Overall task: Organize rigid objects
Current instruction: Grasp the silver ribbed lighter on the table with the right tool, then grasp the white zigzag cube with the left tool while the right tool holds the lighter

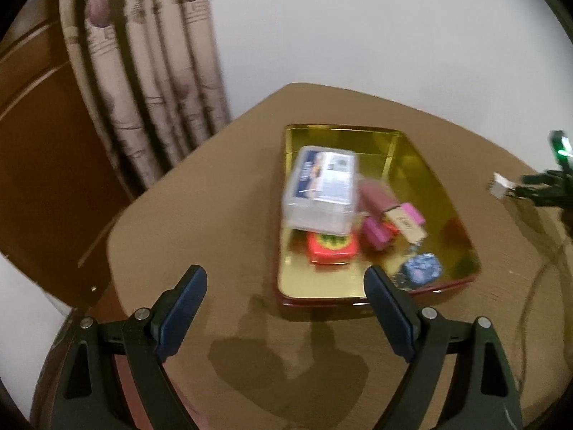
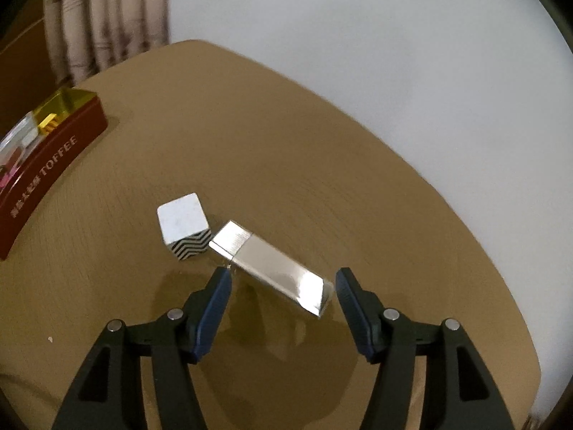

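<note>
A red tin with a gold inside (image 1: 422, 165) lies on the wooden table. In it are a clear plastic box (image 1: 320, 190), a red-orange packet (image 1: 331, 251), pink pieces (image 1: 376, 233) and a blue patterned piece (image 1: 422, 268). My left gripper (image 1: 286, 279) is open and empty, above the table in front of the tin. In the right wrist view a silver rectangular box (image 2: 275, 265) lies on the table beside a white cube with black zigzag sides (image 2: 183, 225). My right gripper (image 2: 283, 279) is open, its fingers either side of the silver box's near end.
The tin (image 2: 53, 165), marked TOFFEE, is at the left in the right wrist view. A curtain (image 1: 143, 89) and brown panel stand behind the table's left corner. The other gripper (image 1: 548, 186) and a cable (image 1: 530, 286) are at the right. A white wall is behind.
</note>
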Demonstrator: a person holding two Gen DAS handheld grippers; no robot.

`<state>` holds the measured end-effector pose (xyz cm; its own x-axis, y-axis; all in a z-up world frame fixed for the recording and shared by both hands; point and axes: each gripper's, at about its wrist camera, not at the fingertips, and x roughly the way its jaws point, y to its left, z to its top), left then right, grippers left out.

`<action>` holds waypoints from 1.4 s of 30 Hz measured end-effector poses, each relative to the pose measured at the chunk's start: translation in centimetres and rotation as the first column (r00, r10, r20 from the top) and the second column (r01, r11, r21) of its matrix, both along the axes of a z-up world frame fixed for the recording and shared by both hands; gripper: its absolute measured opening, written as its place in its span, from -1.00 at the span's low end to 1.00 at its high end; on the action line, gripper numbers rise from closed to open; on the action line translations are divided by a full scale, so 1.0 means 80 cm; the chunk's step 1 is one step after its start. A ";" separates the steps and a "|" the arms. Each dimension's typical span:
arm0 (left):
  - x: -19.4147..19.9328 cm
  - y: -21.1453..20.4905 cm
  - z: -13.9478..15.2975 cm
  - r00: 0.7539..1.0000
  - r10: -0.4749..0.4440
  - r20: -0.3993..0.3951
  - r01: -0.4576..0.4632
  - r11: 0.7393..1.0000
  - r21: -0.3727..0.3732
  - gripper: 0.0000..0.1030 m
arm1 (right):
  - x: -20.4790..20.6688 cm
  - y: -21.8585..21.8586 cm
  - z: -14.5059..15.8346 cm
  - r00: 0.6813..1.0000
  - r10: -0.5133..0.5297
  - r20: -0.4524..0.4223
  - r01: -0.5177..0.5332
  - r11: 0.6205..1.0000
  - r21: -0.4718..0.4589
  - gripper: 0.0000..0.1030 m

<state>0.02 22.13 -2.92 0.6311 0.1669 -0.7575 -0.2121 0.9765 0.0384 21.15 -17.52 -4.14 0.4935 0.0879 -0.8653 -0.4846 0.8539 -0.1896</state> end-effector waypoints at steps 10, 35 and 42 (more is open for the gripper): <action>0.035 -0.053 0.028 0.998 -0.056 -0.004 0.056 0.998 0.025 0.70 | -0.012 -0.014 -0.028 1.000 -0.004 0.014 0.002 0.989 0.147 -0.20; 0.192 -0.339 -0.031 0.900 -0.425 -0.094 0.428 0.904 0.005 0.71 | -0.186 -0.040 -0.049 0.898 -0.419 0.135 0.400 0.905 0.146 -0.42; 0.234 -0.352 -0.048 0.893 -0.434 -0.120 0.436 0.900 -0.015 0.54 | -0.199 -0.069 -0.046 0.898 -0.423 0.120 0.401 0.900 0.172 -0.41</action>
